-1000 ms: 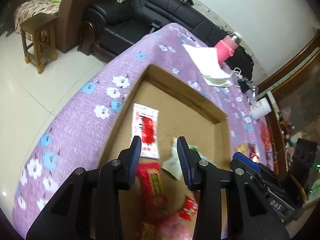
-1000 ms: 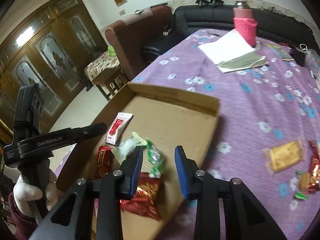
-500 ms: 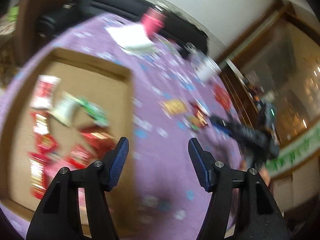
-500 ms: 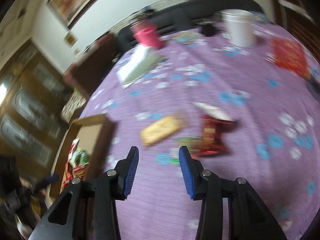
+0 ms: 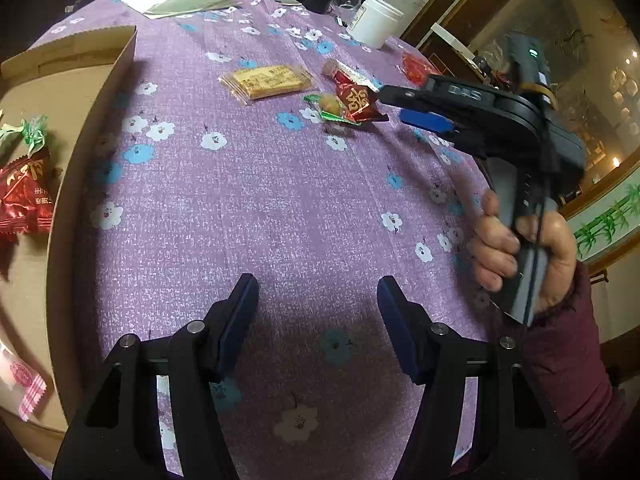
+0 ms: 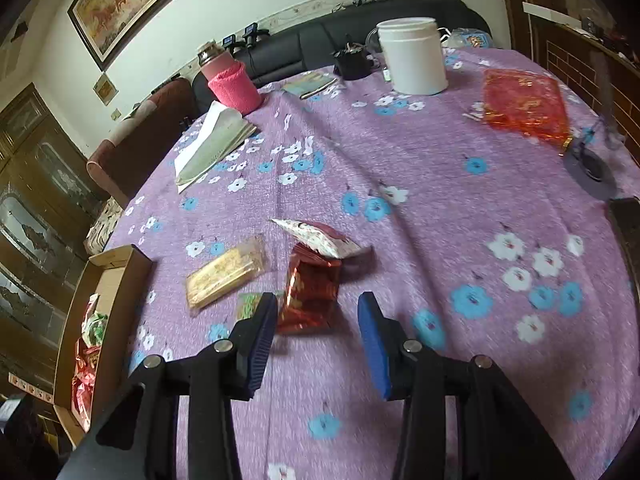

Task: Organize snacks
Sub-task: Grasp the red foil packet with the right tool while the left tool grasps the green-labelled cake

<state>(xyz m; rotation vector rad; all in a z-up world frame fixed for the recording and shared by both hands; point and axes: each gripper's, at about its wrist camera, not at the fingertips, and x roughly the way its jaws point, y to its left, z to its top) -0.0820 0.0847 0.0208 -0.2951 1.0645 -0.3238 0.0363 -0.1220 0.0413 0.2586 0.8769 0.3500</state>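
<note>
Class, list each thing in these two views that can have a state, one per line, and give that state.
left claw: open, empty, above bare cloth
right claw: open, red foil snack just ahead, not gripped
cardboard box: open-topped, holding snacks
yellow cracker pack: sealed, flat on the cloth
white jar: upright, lid on

Even indoor light, soft shadows, slight motion blur, fisheye bending, dark corners

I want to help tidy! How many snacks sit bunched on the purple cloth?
4: yellow cracker pack, green candy beside it, red foil pack next, white pack behind that.
</note>
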